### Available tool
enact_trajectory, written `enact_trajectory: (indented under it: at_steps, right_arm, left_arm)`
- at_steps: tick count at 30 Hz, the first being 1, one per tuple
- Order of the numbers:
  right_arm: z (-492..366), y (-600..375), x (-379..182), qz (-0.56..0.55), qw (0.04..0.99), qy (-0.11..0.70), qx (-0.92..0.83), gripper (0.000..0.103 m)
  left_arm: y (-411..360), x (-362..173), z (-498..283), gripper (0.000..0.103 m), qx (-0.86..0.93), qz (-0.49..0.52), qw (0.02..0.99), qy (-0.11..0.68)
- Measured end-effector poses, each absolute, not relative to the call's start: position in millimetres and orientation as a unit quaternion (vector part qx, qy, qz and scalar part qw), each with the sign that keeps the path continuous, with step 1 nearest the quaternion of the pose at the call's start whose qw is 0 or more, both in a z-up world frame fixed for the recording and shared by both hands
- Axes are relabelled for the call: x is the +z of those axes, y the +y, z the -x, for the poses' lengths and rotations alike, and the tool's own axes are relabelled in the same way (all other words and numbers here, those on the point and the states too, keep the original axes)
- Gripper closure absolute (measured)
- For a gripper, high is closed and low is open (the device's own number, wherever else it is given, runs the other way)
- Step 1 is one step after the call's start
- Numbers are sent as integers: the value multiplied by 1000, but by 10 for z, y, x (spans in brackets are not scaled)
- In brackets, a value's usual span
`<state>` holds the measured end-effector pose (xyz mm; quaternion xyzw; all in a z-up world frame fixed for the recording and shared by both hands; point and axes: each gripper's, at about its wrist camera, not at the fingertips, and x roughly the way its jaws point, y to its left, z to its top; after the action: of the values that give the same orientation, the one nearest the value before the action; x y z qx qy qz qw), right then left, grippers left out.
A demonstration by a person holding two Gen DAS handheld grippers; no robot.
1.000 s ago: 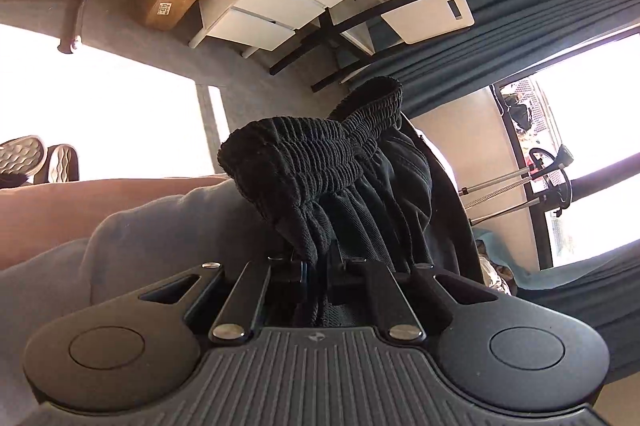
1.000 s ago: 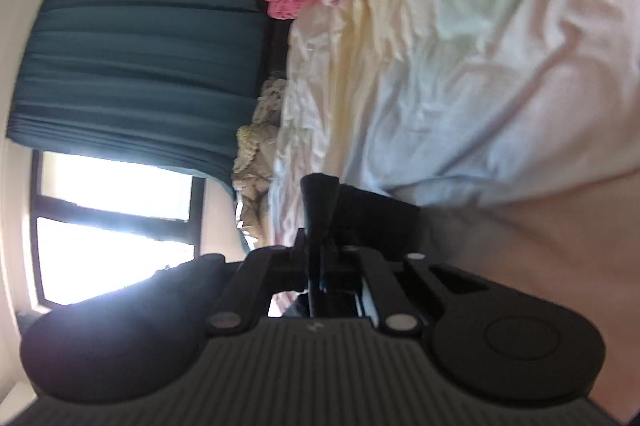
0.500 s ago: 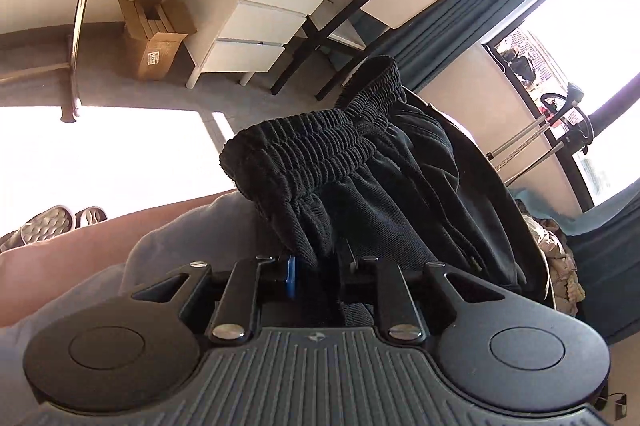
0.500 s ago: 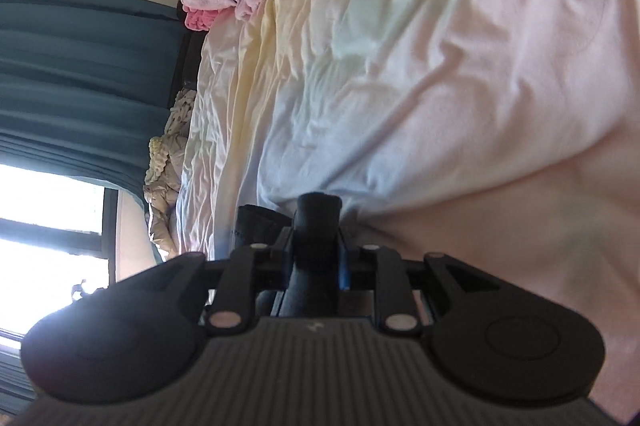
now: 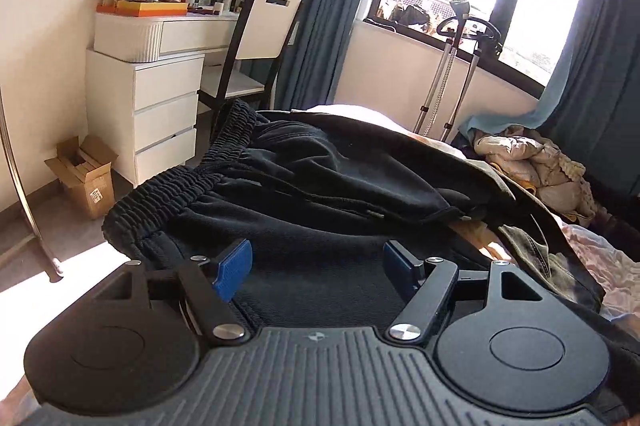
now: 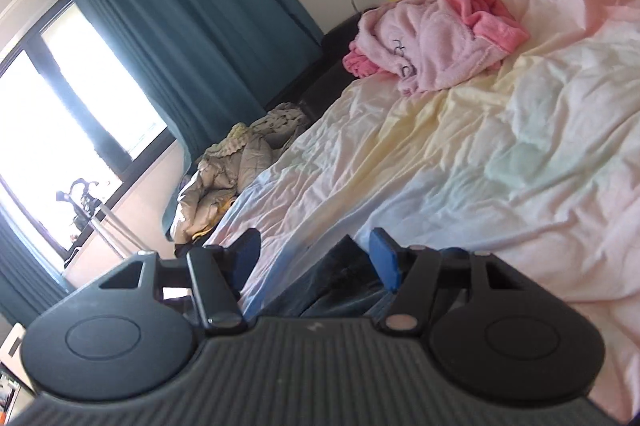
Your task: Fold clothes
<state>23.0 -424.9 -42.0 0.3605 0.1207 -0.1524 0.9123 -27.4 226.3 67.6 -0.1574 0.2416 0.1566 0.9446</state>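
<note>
Black trousers [image 5: 320, 185] with a ribbed elastic waistband [image 5: 168, 193] lie spread on the bed in the left wrist view, the waistband toward the left. My left gripper [image 5: 318, 266] is open just above the fabric, its blue pads [image 5: 234, 268] apart and holding nothing. In the right wrist view my right gripper [image 6: 316, 258] is open too, blue pads apart, over a dark piece of the trousers [image 6: 340, 286] at the bed's near edge. Nothing is held in either gripper.
A pastel sheet [image 6: 480, 153] covers the bed, with a pink robe [image 6: 432, 41] heaped at its far end. Crumpled beige bedding [image 5: 532, 165] lies by the window. A white dresser [image 5: 148, 105], chair [image 5: 260, 37], cardboard box [image 5: 84, 181] and metal stand [image 5: 452, 65] stand beyond.
Both grippers were shut on the black trousers and have opened, letting go. The trousers went from hanging bunched to lying spread on the bed. Both cameras swung back upright.
</note>
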Motion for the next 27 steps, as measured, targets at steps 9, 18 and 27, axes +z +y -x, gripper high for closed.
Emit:
enact_trajectory:
  at_steps: [9, 18, 27]
  right_arm:
    - [-804, -3251, -500, -268, 940, 210, 35, 41]
    - [-1848, -3064, -717, -244, 930, 268, 69, 42]
    - [-3012, -2945, -1185, -268, 894, 357, 39, 45]
  left_arm:
    - [587, 520, -453, 27, 39, 112, 956, 267]
    - [27, -228, -971, 27, -26, 71, 953, 294]
    - [156, -535, -1321, 27, -32, 91, 946, 310]
